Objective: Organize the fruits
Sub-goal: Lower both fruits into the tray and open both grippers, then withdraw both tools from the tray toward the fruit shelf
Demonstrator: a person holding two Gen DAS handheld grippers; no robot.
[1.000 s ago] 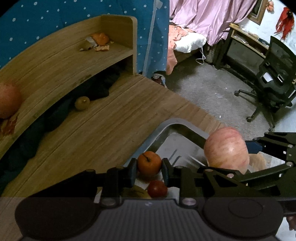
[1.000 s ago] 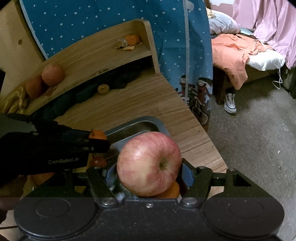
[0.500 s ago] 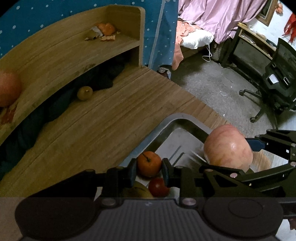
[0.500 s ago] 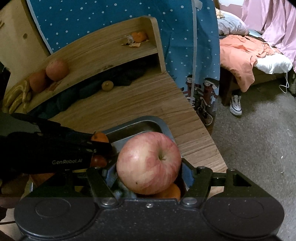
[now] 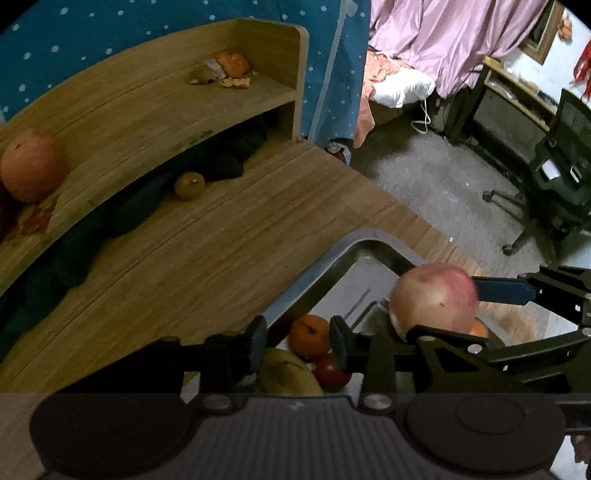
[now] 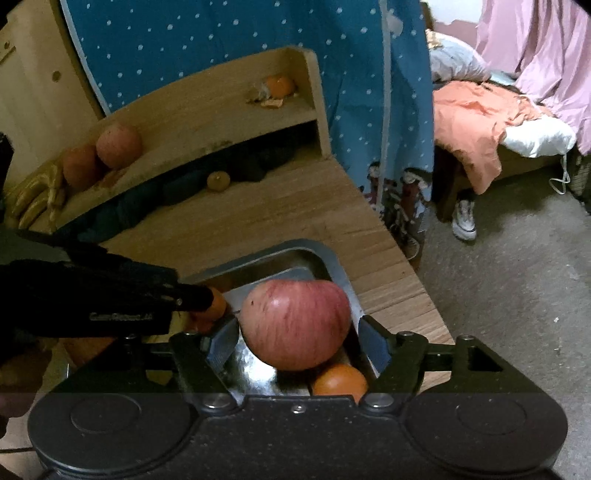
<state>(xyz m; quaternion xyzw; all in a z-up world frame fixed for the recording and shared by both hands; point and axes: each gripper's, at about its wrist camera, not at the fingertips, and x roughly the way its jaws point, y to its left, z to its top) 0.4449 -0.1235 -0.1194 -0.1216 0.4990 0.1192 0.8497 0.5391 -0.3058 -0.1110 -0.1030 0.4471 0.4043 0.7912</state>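
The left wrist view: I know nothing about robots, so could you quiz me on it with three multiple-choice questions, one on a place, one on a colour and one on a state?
1. Where does the small yellow fruit lie?
A. in the metal tray
B. on the desk, beside the dark cloth under the shelf
C. on the floor

2. What colour is the curtain behind the shelf?
A. blue with white dots
B. plain red
C. green stripes

3. How do the left gripper's jaws stand?
A. shut tight, pads touching
B. shut on a banana
C. open, an orange between them

Answers:
1 B: it rests on the desk at the edge of the dark cloth, below the shelf.
2 A: white dots speckle the blue cloth.
3 C: there is a gap between the orange and the left pad.
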